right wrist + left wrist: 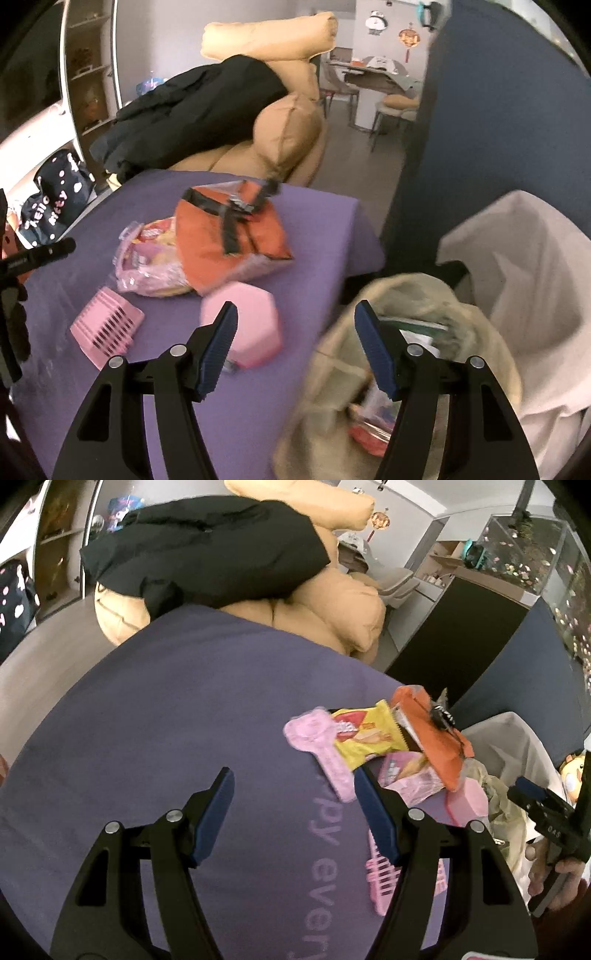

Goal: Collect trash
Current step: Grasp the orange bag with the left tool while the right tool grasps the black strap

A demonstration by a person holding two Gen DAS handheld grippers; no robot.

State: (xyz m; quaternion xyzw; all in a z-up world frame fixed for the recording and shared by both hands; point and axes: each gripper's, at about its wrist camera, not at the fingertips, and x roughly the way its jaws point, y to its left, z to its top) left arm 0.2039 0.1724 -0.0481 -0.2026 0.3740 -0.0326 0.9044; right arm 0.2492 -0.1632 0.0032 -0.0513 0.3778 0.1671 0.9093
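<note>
A low table covered with a purple cloth [258, 424] stands in a living room, with a tan sofa [291, 136] and a black coat [192, 110] behind it. Beside the table edge hangs a beige trash bag [332, 369] inside a white-lined bin [535, 295]; some packaging is already inside it.

The trash not yet collected lies on the cloth: a yellow snack wrapper [365, 738], a pink crinkled wrapper [147, 254] and an orange packet [229, 229] with a black strap across it. They are touching and partly overlapping. Near them are a pink comb-like piece [107, 325] and a pink box [247, 328], which may not be trash at all.

I think the main risk is picking wrongly. Because the wrappers overlap, a closing claw could take two at once, or push the pile off the table edge near the bin. A thin wrapper can also slip from the pads when it is lifted.

The left gripper [295, 816] is wide open and empty, above the cloth just beside the yellow wrapper. The right gripper [295, 347] is also fully open, holding nothing, over the gap between table edge and bag.
</note>
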